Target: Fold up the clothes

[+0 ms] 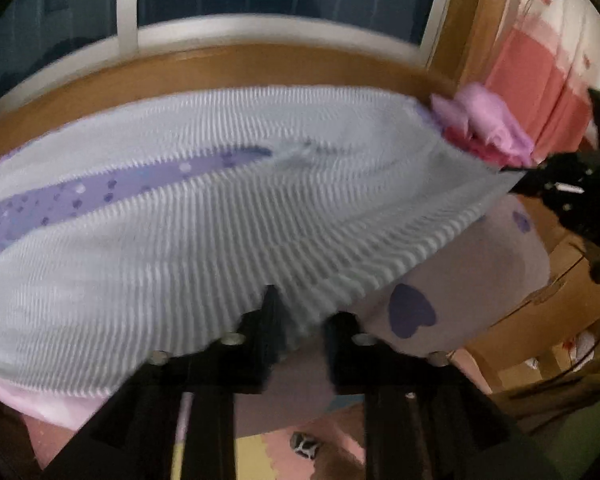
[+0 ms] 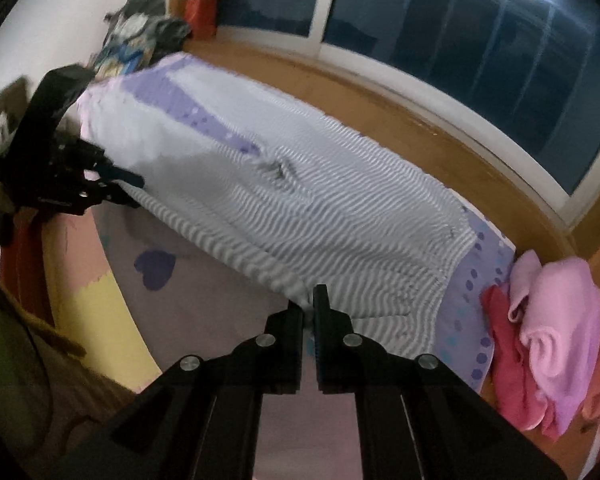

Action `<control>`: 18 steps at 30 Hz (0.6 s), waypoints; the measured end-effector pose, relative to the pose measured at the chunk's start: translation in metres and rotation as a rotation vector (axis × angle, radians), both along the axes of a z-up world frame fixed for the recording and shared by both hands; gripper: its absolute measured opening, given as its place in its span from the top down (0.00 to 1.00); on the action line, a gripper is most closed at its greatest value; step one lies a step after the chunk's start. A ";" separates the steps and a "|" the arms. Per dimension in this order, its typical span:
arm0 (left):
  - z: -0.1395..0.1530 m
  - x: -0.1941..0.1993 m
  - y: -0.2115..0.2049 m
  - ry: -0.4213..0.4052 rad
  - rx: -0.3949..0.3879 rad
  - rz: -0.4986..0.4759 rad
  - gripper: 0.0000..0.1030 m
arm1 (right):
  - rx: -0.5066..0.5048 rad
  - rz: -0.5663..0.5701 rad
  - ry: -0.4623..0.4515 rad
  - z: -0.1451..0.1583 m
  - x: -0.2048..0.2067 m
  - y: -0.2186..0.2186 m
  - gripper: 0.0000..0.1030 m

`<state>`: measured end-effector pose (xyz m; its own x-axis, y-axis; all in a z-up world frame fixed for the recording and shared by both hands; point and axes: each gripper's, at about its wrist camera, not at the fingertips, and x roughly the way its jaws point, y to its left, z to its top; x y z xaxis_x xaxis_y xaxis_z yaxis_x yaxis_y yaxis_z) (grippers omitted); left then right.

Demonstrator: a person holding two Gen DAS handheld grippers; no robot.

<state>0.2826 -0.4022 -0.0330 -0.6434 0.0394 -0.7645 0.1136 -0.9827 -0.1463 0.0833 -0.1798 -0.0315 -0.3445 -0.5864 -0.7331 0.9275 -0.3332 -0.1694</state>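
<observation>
Both sets of jaws are pinched nearly closed on the near hem of the striped garment (image 2: 300,208): the right gripper (image 2: 308,306) at one corner, the left gripper (image 1: 300,320) at the other. The rest lies spread over the bed (image 2: 476,280) by the window. Best to lift both corners evenly, keep the hem taut, then carry it over squarely.

bed (image 2: 472,300), lilac sheet with purple dots and hearts. striped pale garment (image 2: 320,216) spread across it, near edge lifted off sheet. pink and red clothes pile (image 2: 540,336) at one end, dark jumbled heap (image 2: 148,36) at other.
</observation>
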 end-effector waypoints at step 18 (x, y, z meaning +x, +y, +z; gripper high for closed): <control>0.093 -0.036 -0.005 0.009 0.004 -0.105 0.91 | -0.020 -0.004 0.051 0.039 -0.054 -0.021 0.97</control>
